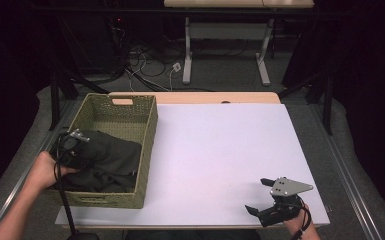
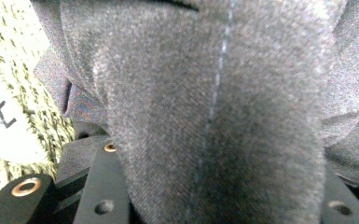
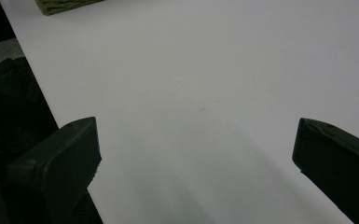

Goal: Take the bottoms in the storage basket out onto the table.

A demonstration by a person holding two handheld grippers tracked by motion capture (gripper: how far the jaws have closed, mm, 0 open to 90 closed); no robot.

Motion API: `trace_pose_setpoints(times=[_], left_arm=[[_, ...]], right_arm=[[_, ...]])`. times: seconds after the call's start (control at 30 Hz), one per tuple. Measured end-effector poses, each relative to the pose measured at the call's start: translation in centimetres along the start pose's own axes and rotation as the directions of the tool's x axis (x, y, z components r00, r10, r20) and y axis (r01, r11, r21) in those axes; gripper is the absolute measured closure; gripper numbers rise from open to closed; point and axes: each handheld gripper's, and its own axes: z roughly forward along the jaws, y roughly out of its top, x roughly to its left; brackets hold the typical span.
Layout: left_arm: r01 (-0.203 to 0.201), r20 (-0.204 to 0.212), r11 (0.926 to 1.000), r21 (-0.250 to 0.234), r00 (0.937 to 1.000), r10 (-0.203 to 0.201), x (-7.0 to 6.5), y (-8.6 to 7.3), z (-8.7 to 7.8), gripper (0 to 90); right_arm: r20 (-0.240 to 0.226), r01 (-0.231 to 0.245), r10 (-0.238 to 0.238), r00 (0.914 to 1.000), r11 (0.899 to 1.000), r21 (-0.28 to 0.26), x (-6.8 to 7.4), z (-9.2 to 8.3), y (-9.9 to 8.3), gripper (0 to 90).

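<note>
A woven olive basket (image 1: 150, 131) stands on the left of the white tabletop (image 1: 220, 150). A dark grey cloth (image 1: 112, 160) lies bunched inside it. My left gripper (image 1: 86, 149) reaches into the basket from the left and is shut on a fold of that cloth (image 2: 214, 116), which rises thick between the black fingers (image 2: 102, 186). My right gripper (image 1: 258, 195) rests near the table's front right edge. It is open, with bare tabletop between its jaws (image 3: 196, 154).
The basket's weave (image 2: 23, 84) and a white label (image 2: 4, 121) sit close beside the left jaws. A basket corner (image 3: 65, 5) lies far ahead of the right gripper. Beyond the table are desk legs (image 1: 187, 55) and floor cables (image 1: 145, 65).
</note>
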Motion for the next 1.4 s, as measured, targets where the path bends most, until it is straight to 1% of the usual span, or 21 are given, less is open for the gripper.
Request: trace_pose_setpoints(times=[0.1, 0.27, 0.3, 0.4, 0.5, 0.57, 0.63, 0.67, 0.8, 1.0, 1.03, 1.1, 1.17, 1.23, 1.33, 1.37, 1.4], left_arm=[[-0.004, 0.008, 0.9998, -0.021, 1.0, 0.004, 0.0, 0.0, -0.4, 56.8], [-0.013, 0.005, 0.9988, -0.047, 0.9999, 0.013, 0.0, 0.2, -0.8, 56.7], [-0.021, 0.003, 0.9984, -0.053, 0.9998, 0.021, 0.0, 0.2, -0.8, 56.7], [-0.022, 0.0, 0.9979, -0.06, 0.9998, 0.022, 0.0, 0.3, -1.0, 56.7], [-0.026, -0.01, 0.9963, -0.082, 0.9996, 0.025, 0.0, 0.3, -1.2, 56.8], [-0.028, -0.007, 0.9962, -0.083, 0.9996, 0.027, 0.1, 0.3, -1.4, 56.8], [-0.025, -0.009, 0.9952, -0.095, 0.9997, 0.024, 0.1, 0.4, -1.6, 56.9], [-0.028, -0.014, 0.9946, -0.1, 0.9995, 0.027, 0.1, 0.4, -1.7, 56.8], [-0.025, -0.01, 0.9916, -0.127, 0.9997, 0.024, 0.3, 0.3, -2.0, 56.9], [-0.025, -0.015, 0.9882, -0.151, 0.9996, 0.023, 0.4, 0.4, -2.6, 56.9], [-0.024, -0.01, 0.9881, -0.152, 0.9997, 0.023, 0.4, 0.4, -2.7, 56.9], [-0.023, -0.016, 0.9857, -0.167, 0.9997, 0.02, 0.4, 0.4, -2.8, 56.9], [-0.022, -0.012, 0.9845, -0.174, 0.9997, 0.02, 0.5, 0.5, -3.0, 56.9], [-0.013, -0.011, 0.9811, -0.193, 0.9999, 0.011, 0.4, 0.4, -3.0, 56.9], [-0.013, -0.008, 0.9781, -0.208, 0.9999, 0.011, 0.6, 0.4, -3.0, 56.9], [-0.004, -0.004, 0.9787, -0.205, 1.0, 0.004, 0.6, 0.5, -3.1, 56.9], [-0.004, -0.002, 0.9779, -0.209, 1.0, 0.004, 0.7, 0.5, -3.1, 56.9]], right_arm=[[0.003, -0.005, 0.005, 1.0, 1.0, -0.001, 0.1, 0.0, 0.0, 0.5], [0.006, -0.003, 0.003, 1.0, 1.0, -0.007, 0.1, 0.0, 0.0, 0.5], [0.004, -0.002, 0.002, 1.0, 1.0, -0.009, 0.1, 0.0, 0.0, 0.5], [0.004, -0.002, 0.002, 1.0, 1.0, -0.01, 0.1, 0.0, 0.0, 0.5], [0.004, -0.004, 0.004, 1.0, 1.0, -0.008, 0.1, 0.0, 0.0, 0.5], [0.005, -0.003, 0.003, 1.0, 1.0, -0.01, 0.1, 0.0, 0.0, 0.5], [0.005, -0.003, 0.003, 1.0, 1.0, -0.009, 0.1, 0.0, 0.0, 0.5], [0.005, -0.003, 0.003, 1.0, 1.0, -0.01, 0.1, 0.0, 0.0, 0.5], [0.005, -0.003, 0.003, 1.0, 1.0, -0.011, 0.1, 0.0, 0.0, 0.5], [0.004, -0.004, 0.004, 1.0, 1.0, -0.011, 0.1, 0.0, 0.0, 0.5], [0.004, -0.004, 0.004, 1.0, 1.0, -0.011, 0.1, 0.0, 0.0, 0.5], [0.004, -0.004, 0.004, 1.0, 1.0, -0.01, 0.1, 0.0, 0.0, 0.5], [0.003, -0.003, 0.003, 1.0, 1.0, -0.01, 0.1, 0.0, 0.0, 0.5], [0.003, 0.001, -0.001, 1.0, 1.0, -0.01, 0.1, 0.0, 0.0, 0.5], [0.001, 0.0, 0.0, 1.0, 1.0, -0.009, 0.1, 0.0, 0.0, 0.5], [-0.001, 0.001, -0.001, 1.0, 1.0, -0.001, 0.0, 0.0, 0.0, 0.5], [0.002, -0.001, 0.001, 1.0, 1.0, -0.003, 0.1, 0.0, 0.0, 0.5]])
